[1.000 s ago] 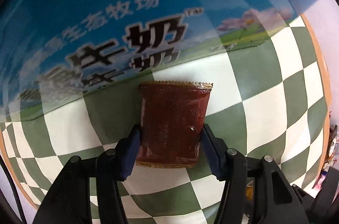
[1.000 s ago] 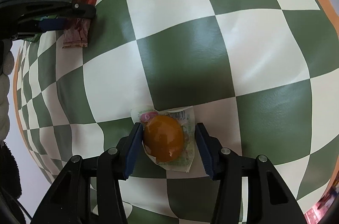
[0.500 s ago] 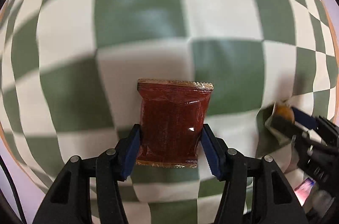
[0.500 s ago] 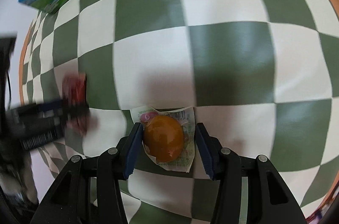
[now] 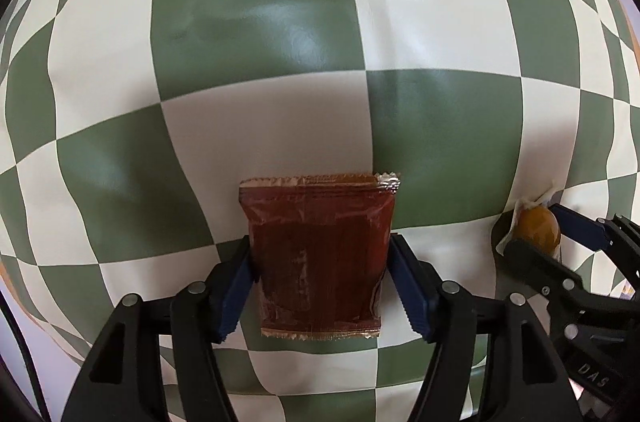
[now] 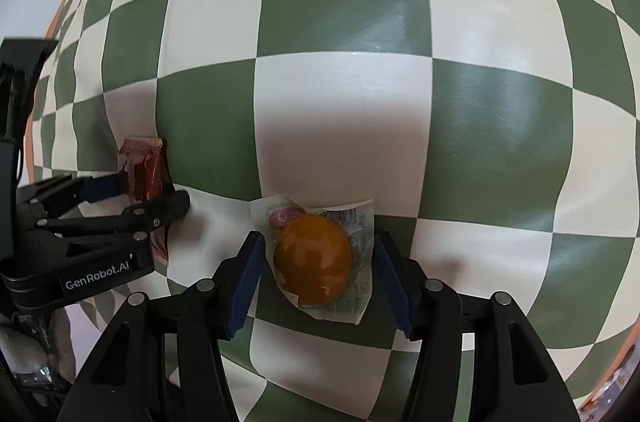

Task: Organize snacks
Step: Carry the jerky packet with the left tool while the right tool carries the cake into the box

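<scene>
Pointing down, L fingers [image 5: 320, 274] opening off red packet [image 5: 318, 254], R fingers [image 6: 316, 274] opening off egg pouch [image 6: 316, 258]

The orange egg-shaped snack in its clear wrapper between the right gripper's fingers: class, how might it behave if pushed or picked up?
The orange egg-shaped snack looks rounded and glossy, so it would probably roll or slip when pushed. Its loose flat wrapper edge may crumple rather than give firm hold. The right gripper, jaws opening, stands clear of it.
</scene>
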